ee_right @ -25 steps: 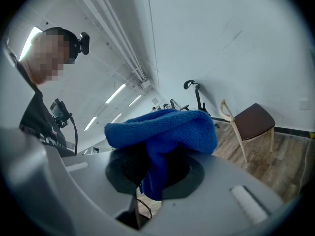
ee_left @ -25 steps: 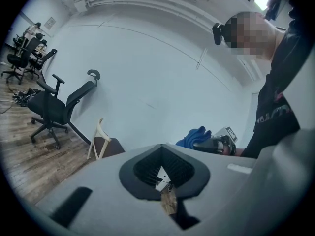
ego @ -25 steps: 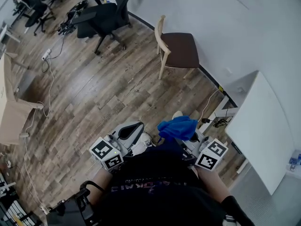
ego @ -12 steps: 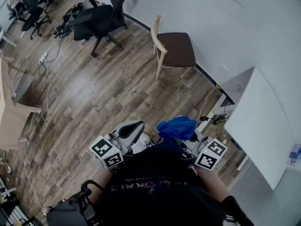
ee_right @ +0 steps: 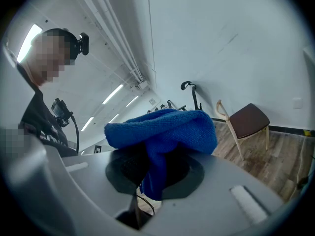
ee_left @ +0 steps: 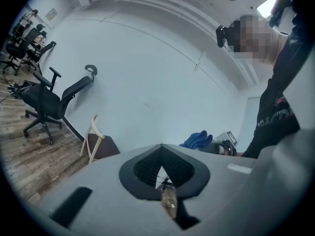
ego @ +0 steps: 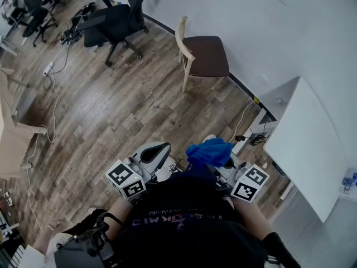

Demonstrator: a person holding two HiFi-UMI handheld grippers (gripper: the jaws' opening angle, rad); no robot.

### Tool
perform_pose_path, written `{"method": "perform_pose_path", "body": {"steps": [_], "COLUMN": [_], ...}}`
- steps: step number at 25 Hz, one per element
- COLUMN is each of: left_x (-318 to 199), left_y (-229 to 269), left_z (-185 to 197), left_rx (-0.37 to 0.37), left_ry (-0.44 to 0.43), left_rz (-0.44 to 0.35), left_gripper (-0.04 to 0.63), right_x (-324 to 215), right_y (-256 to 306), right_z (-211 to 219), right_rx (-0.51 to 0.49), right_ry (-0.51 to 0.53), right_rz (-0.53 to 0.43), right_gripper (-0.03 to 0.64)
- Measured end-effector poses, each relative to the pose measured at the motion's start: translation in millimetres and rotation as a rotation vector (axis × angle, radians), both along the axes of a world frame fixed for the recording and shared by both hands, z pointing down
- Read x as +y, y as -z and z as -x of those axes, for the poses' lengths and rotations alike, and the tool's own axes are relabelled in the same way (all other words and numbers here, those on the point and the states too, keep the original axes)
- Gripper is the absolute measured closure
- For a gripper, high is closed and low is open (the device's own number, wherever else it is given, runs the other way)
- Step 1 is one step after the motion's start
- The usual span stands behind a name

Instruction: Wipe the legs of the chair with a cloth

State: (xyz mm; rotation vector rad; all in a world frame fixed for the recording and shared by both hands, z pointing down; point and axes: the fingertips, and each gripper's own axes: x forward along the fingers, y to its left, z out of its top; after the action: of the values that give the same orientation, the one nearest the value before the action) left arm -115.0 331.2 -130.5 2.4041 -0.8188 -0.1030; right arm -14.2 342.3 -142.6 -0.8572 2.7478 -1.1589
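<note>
A light wooden chair (ego: 201, 54) with a dark brown seat stands by the white wall, far ahead of me; it also shows in the left gripper view as the chair (ee_left: 98, 142) and in the right gripper view as the chair (ee_right: 243, 122). My right gripper (ego: 218, 162) is held close to my body, shut on a bunched blue cloth (ego: 210, 151), which fills the jaws as the cloth (ee_right: 162, 132). My left gripper (ego: 152, 154) is held beside it, jaws shut with nothing between them. Both grippers are well short of the chair.
A black office chair (ego: 114, 21) stands left of the wooden chair. A white table (ego: 304, 149) is at the right, with cables and a power strip (ego: 254, 139) under it. A wooden desk edge (ego: 11, 144) and floor cables (ego: 53, 94) lie at the left.
The view has drifted a little toward the wooden chair, which sits slightly higher and further left in the head view. Both grippers hold the same pose.
</note>
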Motion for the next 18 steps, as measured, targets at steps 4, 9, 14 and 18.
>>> {"method": "perform_pose_path", "body": {"steps": [4, 9, 14, 18], "left_x": [2.2, 3.4, 4.1, 6.5], "left_y": [-0.2, -1.8, 1.9, -0.7], "left_z": [-1.4, -3.0, -1.6, -5.1], "left_rx": [-0.006, -0.013, -0.014, -0.016], "left_ry": [-0.003, -0.01, -0.006, -0.007], "left_rz": [-0.005, -0.001, -0.001, -0.003], "left_gripper": [0.598, 0.598, 0.598, 0.598], "right_x": [2.4, 2.3, 2.7, 5.3], "right_y": [-1.3, -3.9, -0.9, -3.2], "right_z": [-0.9, -0.8, 0.5, -3.2], "right_rx": [-0.005, -0.01, -0.013, -0.013], "right_ry": [0.002, 0.001, 0.006, 0.005], "right_rz": [0.002, 0.005, 0.008, 0.004], "right_gripper": [0.552, 0.552, 0.552, 0.552]}}
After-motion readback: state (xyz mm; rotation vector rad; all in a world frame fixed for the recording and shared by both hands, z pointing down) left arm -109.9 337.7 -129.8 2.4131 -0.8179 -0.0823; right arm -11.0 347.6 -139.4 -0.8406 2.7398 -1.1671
